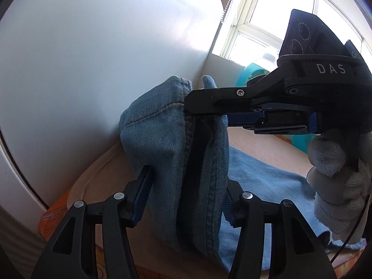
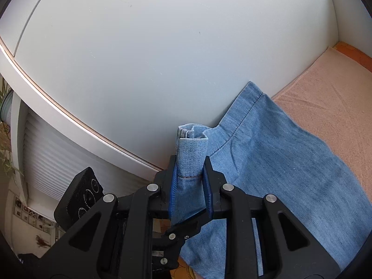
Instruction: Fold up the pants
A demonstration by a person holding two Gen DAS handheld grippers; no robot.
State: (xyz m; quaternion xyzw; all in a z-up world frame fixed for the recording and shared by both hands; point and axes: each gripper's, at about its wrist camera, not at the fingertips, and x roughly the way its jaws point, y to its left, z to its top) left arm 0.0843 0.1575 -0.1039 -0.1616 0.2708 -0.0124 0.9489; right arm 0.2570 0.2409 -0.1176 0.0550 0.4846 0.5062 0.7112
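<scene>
The pants (image 2: pixel 267 153), light blue denim, are mostly spread out flat on a peach blanket (image 2: pixel 325 88) that covers the work surface, pushed right up against the white wall panel (image 2: pixel 162 46) behind them. One hemmed end of the pants is lifted off the blanket and bunched upright, and that's the bit both tools are working on. The right gripper (image 2: pixel 190 181) is clamped on that raised hem, its blue pads pressing a narrow fold of denim from both sides, and in the left wrist view it comes in from the window side of the pants with a gloved hand (image 1: pixel 337 162) on its handle. The left gripper (image 1: pixel 183 197) has its jaws standing apart around the same bunch of denim; the cloth sits between the pads, but there's a visible gap at least on the wall side, so it doesn't look like a real grip. Progress-wise, this looks early to middle: no neat crease or stacked layers show anywhere, and the rest of the pants lies in a single rumpled spread. Probably the lifted end has to be carried across the pants and laid down, then smoothed, before anything counts as folded.
</scene>
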